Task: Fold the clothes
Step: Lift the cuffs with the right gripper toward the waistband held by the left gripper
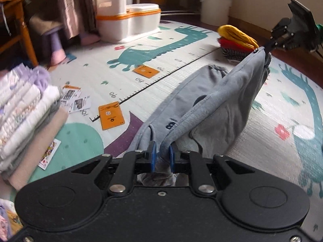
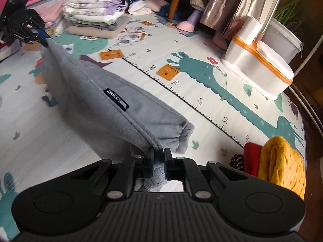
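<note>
Two tongs share one garment. The left tongs (image 1: 161,157) are clenched on a bunched edge of the grey trousers (image 1: 212,100), blue pads pressed into the cloth; the right tongs (image 2: 158,157) are likewise clamped on the opposite end, near the gathered cuff. Between them the trousers hang lifted and stretched into a taut ridge above the play mat (image 2: 201,84), the lower folds draping down and brushing it — a small black label shows on the upper face.

The fabric looks like soft, thick fleece: light, limp, not slippery, apt to sag wherever it is unsupported. I judge the seamed edges and the elastic cuff the best places to grip, since they bunch firmly and will not slide out.

Further out lie orange cards (image 2: 168,71) on the mat, a stack of folded laundry (image 2: 94,18), a white-and-orange storage box (image 2: 260,66), and yellow and red knitwear (image 2: 280,161).
</note>
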